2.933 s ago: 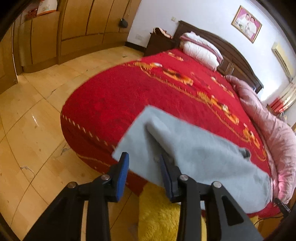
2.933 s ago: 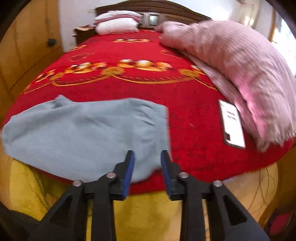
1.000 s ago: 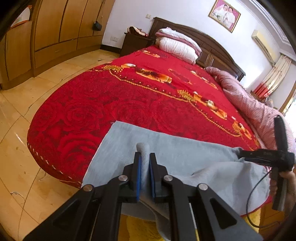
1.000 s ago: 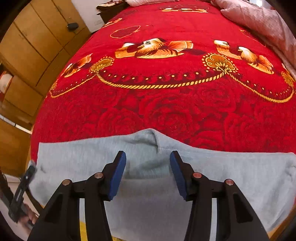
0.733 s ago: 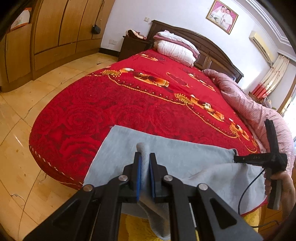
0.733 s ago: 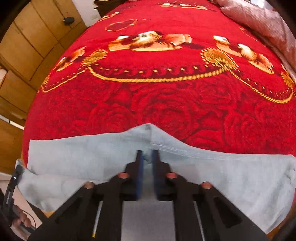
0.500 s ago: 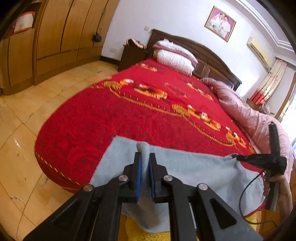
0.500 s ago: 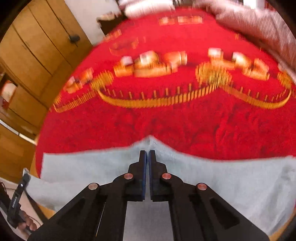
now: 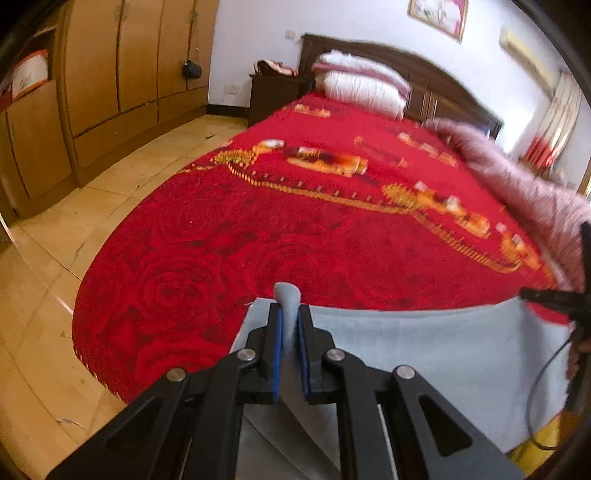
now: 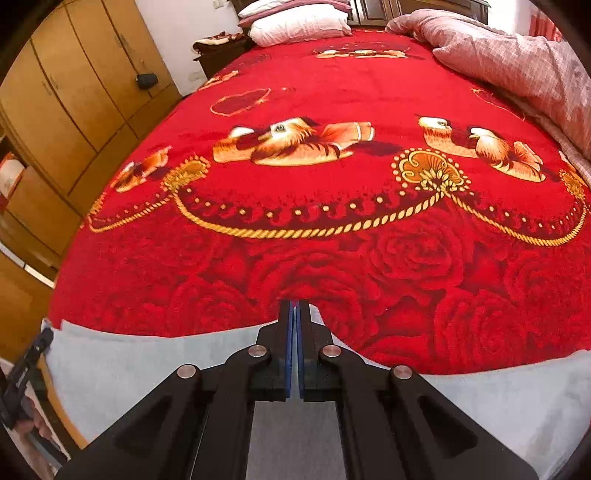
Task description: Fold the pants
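Grey pants (image 9: 424, 354) lie stretched along the near edge of a red bed (image 9: 295, 229). My left gripper (image 9: 290, 321) is shut on a bunched edge of the pants, a tuft of grey cloth sticking up between the pads. My right gripper (image 10: 294, 317) is shut on the far edge of the pants (image 10: 480, 402), lifted into a small peak over the red cover (image 10: 332, 258). The right gripper also shows at the right edge of the left wrist view (image 9: 550, 295); the left one shows at the left edge of the right wrist view (image 10: 26, 373).
A pink quilt (image 10: 517, 62) lies on the bed's right side and white pillows (image 10: 295, 22) at the headboard. Wooden wardrobes (image 9: 122, 66) and a tiled floor (image 9: 55, 258) lie to the left. A yellow rug (image 9: 535, 450) lies below the bed edge.
My right gripper closed on the far edge of the pants and lifted it. Both grippers have raised the cloth and drawn it towards me; the left stayed shut.
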`<state>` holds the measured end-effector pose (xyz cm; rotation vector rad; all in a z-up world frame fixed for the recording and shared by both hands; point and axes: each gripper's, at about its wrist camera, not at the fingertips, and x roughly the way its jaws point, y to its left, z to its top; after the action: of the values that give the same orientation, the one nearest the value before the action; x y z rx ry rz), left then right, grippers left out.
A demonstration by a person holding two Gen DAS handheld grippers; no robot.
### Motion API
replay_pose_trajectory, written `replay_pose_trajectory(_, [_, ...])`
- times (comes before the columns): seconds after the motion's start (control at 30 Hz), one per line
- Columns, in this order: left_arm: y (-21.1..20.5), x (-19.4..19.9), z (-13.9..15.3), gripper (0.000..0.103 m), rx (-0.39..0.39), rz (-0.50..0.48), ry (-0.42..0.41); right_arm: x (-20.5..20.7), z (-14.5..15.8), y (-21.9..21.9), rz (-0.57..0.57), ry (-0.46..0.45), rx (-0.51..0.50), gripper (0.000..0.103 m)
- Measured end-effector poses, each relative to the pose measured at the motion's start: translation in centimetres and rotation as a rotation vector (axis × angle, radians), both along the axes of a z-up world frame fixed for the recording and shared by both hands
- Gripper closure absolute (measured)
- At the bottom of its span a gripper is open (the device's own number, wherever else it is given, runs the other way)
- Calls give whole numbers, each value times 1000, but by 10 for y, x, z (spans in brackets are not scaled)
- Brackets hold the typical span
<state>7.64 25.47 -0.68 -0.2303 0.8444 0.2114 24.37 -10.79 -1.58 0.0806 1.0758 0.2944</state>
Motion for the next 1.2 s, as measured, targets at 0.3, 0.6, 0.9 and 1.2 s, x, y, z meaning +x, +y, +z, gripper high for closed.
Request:
replay_pose_trajectory(0.3, [19, 2, -10, 82, 5, 56, 40, -3, -12, 21, 92, -65, -136, 97])
replay_pose_trajectory(0.6, [40, -66, 17, 81, -136, 135, -47, -47, 29, 48, 240, -186, -94, 74])
replay_pose_trajectory(0.9, [8, -75, -9, 81, -273, 102, -22, -78, 14, 101, 451, -131, -84, 74])
replay_pose_trajectory(1.2, [3, -79, -17, 73, -265, 204, -24, -84, -1, 107, 496, -93, -95, 74])
